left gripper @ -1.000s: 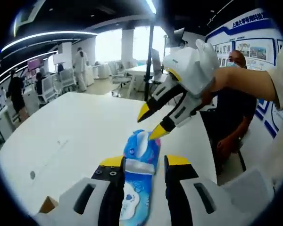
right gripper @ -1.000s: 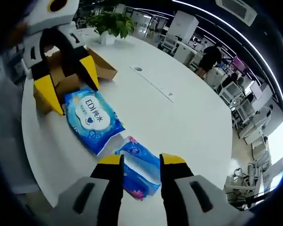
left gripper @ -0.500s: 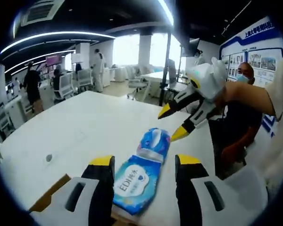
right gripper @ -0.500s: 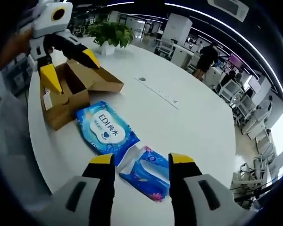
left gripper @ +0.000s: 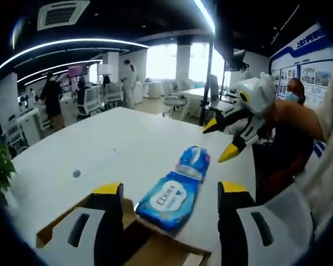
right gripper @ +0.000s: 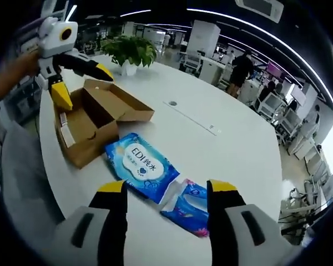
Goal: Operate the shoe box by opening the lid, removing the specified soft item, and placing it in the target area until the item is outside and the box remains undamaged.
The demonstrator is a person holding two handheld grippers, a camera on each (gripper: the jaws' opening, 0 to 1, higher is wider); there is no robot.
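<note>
The open cardboard shoe box (right gripper: 94, 119) sits on the white table, its lid flap folded out; its edge also runs under my left jaws (left gripper: 139, 249). A large blue wipes pack (right gripper: 141, 166) lies flat on the table beside the box, and in the left gripper view the wipes pack (left gripper: 169, 198) rests just past the box rim. A smaller blue tissue pack (right gripper: 190, 206) touches its far end (left gripper: 193, 160). My left gripper (right gripper: 82, 84) hovers open above the box, holding nothing. My right gripper (left gripper: 221, 139) is open and empty, raised off the table beyond the packs.
A potted green plant (right gripper: 130, 50) stands on the table behind the box. The white table (left gripper: 100, 149) stretches wide to the left. A seated person (left gripper: 291, 105) is close behind the right gripper. Office chairs and standing people are far off.
My left gripper has drawn back from the wipes pack to above the box, its jaws wider. The right gripper has also pulled back and up. The packs lie still.
</note>
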